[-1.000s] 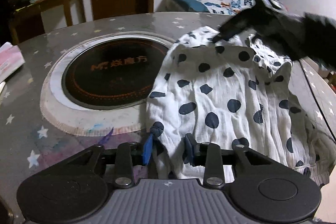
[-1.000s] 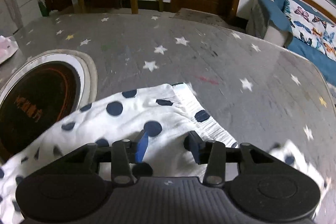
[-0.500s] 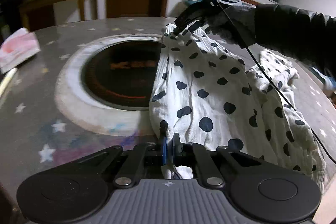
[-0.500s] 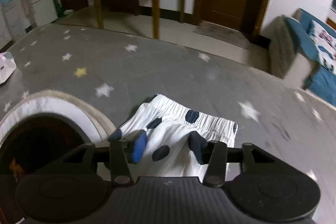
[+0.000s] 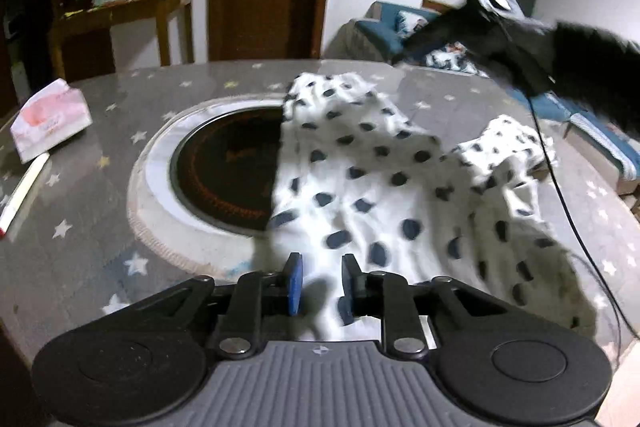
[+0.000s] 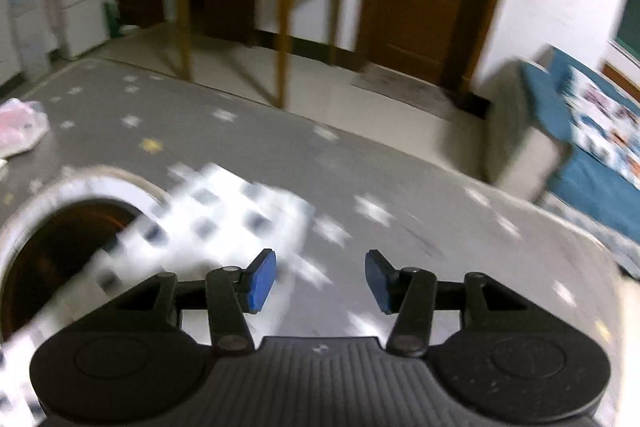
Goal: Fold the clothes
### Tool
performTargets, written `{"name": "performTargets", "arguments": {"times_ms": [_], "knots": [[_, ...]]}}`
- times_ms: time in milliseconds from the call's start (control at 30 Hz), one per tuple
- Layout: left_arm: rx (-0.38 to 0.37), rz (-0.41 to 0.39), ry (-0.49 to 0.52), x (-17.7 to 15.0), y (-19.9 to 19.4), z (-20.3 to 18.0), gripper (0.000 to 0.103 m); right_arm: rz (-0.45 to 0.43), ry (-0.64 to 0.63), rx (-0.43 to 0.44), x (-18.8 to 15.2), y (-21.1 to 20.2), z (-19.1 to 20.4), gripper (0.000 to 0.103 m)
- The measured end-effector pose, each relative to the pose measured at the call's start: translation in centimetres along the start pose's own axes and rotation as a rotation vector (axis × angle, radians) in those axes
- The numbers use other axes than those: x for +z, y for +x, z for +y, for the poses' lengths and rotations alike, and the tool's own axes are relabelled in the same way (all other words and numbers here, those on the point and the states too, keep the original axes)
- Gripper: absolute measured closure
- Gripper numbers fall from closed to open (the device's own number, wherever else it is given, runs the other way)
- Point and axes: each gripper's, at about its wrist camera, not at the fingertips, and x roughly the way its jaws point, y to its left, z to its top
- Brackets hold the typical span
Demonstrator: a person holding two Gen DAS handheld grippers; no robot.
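Motion blur smears your right-wrist view, so the spotted garment [image 6: 224, 223] is hard to read. It lies crumpled across the star-patterned bench [image 5: 100, 227], overlapping the round burner [image 5: 228, 175]. Your left tool [image 5: 319, 283] is opening over the cloth, unclamped; your right tool [image 6: 320, 281] stands apart, empty

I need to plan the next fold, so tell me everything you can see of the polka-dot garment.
The polka-dot garment is thin white fabric with dark navy dots, crumpled and wrinkled, not yet neatly folded. It lies on the grey star-patterned table, its left edge draped over the round black cooktop. A bunched section rises at the far right. Its near edge sits between the fingers of the left gripper, whose jaws are opening. The right gripper is open, clear of it.
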Motion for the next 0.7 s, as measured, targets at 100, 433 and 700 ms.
{"name": "performTargets", "arguments": {"times_ms": [100,433,700], "knots": [[-0.037,-0.025,0.025,0.2,-0.5,-1.4,0.08,0.044,0.077,-0.057,-3.5,-2.2,-3.9,0.053],[-0.298,0.057,0.149,-0.6,2.8,-8.2,0.08,0.163,0.199,-0.086,-13.1,-4.6,-9.3,0.054],[-0.447,0.129,0.235,-1.1,5.3,-11.7,0.08,0.136,0.209,-0.097,-12.1,-2.1,-9.6,0.054]]}}
